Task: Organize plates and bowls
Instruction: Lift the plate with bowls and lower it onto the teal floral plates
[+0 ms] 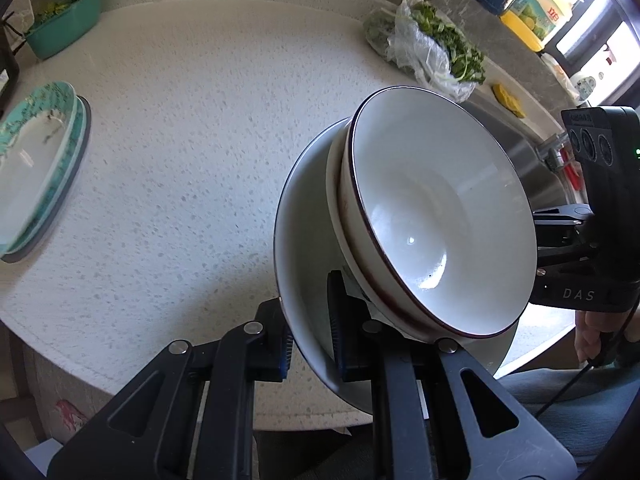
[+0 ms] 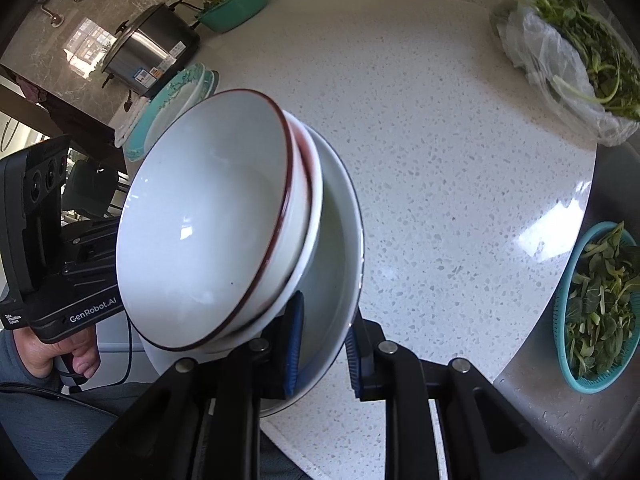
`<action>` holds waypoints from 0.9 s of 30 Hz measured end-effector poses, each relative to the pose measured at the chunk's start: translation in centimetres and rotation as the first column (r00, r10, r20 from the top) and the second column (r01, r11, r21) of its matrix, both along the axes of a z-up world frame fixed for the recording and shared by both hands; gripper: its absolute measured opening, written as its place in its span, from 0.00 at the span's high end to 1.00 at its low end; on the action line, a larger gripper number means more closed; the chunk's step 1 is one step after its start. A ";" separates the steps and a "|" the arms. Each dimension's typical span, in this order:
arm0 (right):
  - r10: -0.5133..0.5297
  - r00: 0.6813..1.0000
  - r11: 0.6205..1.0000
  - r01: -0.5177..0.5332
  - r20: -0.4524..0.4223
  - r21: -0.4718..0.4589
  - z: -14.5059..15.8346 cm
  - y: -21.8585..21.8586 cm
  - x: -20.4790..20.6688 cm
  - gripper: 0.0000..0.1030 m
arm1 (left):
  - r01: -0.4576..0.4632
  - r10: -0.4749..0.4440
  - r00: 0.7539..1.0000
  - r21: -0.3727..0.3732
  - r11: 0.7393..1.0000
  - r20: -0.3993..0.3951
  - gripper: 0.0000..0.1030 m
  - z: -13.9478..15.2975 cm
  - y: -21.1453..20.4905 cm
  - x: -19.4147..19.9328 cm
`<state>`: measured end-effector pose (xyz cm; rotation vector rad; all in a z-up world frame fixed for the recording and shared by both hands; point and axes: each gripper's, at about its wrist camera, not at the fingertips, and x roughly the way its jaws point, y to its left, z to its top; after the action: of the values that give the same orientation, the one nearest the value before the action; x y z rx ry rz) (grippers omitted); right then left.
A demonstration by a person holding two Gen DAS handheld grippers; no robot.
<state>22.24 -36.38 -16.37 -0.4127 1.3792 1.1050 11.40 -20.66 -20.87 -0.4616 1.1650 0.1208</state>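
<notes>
White plate (image 1: 304,216) carrying 2 nested bowls (image 1: 440,208) hangs above the counter (image 1: 200,140), pinched at opposite rims by the left gripper (image 1: 310,346) and right gripper (image 2: 324,344).

Printed marks on the two black handheld gripper units

In the left wrist view, the black plastic housing of the right gripper (image 1: 536,240) at the far right bears pale letters "DAS". In the right wrist view, the black housing of the left gripper (image 2: 116,248) at the left reads "GenRobot.AI"; smaller print beside it is too tiny to read. Labels on the steel cooking pot (image 2: 150,46) are illegible, as is red print on the yellow-green carton (image 1: 540,12).
</notes>
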 end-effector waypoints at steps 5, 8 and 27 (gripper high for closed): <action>0.018 1.000 1.000 -0.018 0.019 0.015 3.0 1.2 -0.3 0.79 | -0.016 0.015 1.000 0.017 1.000 0.020 0.87 3.3 1.1 -0.6; 0.031 0.999 0.999 -0.032 0.032 0.029 4.8 2.3 -0.5 0.79 | -0.031 0.030 0.999 0.019 0.999 0.031 0.87 5.1 2.2 -1.0; 0.177 0.982 0.980 -0.182 0.062 0.080 7.2 17.0 -4.7 0.79 | -0.187 0.183 0.981 0.058 0.981 0.066 0.87 9.1 17.5 -7.7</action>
<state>17.56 -19.36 -9.13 -0.5090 1.2606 1.2865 3.66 -3.19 -11.72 -0.5133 1.0541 0.3021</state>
